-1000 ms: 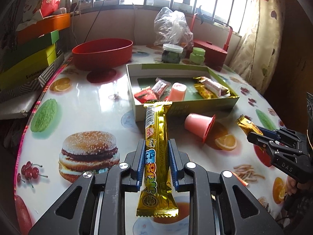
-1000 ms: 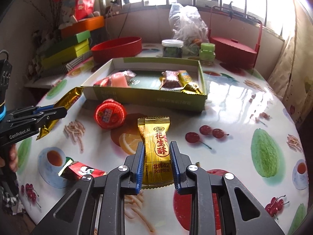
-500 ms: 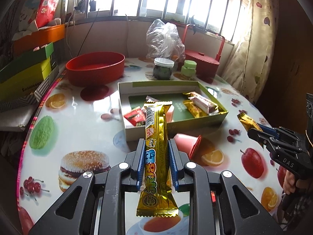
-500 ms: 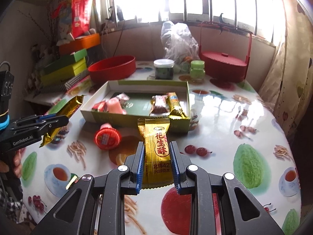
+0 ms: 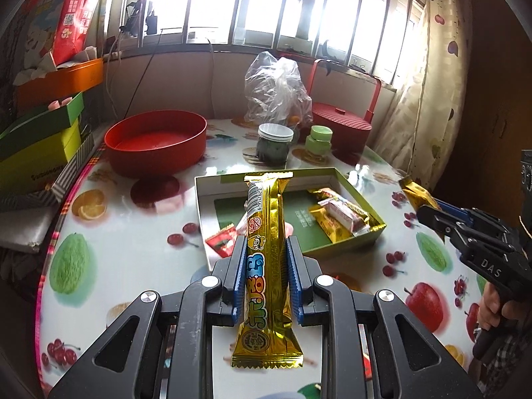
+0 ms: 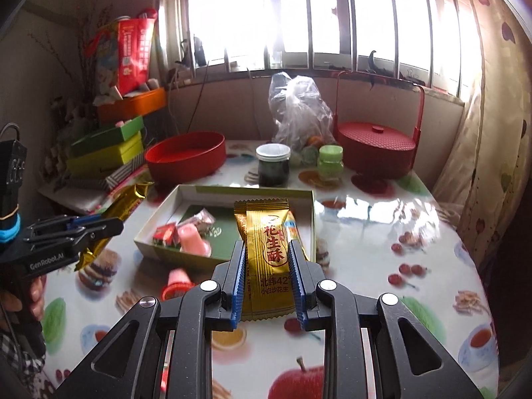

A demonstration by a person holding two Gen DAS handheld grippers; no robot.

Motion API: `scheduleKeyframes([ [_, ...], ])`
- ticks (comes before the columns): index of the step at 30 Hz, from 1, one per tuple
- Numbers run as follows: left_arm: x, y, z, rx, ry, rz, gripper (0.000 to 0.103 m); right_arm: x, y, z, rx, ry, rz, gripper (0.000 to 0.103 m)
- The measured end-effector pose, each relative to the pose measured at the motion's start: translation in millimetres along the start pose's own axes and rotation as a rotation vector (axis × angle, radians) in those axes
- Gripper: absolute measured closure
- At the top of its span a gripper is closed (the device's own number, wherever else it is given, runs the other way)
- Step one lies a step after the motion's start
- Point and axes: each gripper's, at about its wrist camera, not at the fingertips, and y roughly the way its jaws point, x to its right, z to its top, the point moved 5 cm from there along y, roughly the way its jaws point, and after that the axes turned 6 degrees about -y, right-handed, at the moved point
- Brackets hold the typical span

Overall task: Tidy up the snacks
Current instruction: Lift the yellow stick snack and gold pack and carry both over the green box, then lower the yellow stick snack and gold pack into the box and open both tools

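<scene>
above the box's near rim point(image 5: 292, 256), left fingers point(image 5: 240, 276) pinching long gold bar point(image 5: 266, 266), right fingers point(image 6: 237, 279) gold peanut-crisp packet point(image 6: 269, 259)

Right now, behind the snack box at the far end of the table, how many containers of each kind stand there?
Red containers: 2, the open round tub and the lidded basket with a handle
Jars: 2, the white-lidded dark jar and the green jar
Clear plastic bags: 1
Total: 5
</scene>
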Motion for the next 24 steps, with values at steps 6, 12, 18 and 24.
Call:
scheduleKeyframes([
  [6, -5, 14, 6, -0.016, -0.003, 0.01, 0.079, 0, 20, 7, -0.021, 0.009, 0.01, 0.079],
  [12, -10, 31, 7, -0.043, -0.014, 0.012, 0.079, -3, 39, 12, -0.045, 0.003, 0.026, 0.079],
  [18, -12, 46, 5, -0.068, -0.007, 0.016, 0.079, -8, 64, 14, -0.08, 0.0, 0.041, 0.079],
  [24, -15, 57, 4, -0.087, -0.003, 0.03, 0.079, -9, 86, 11, -0.123, 0.0, 0.059, 0.079],
])
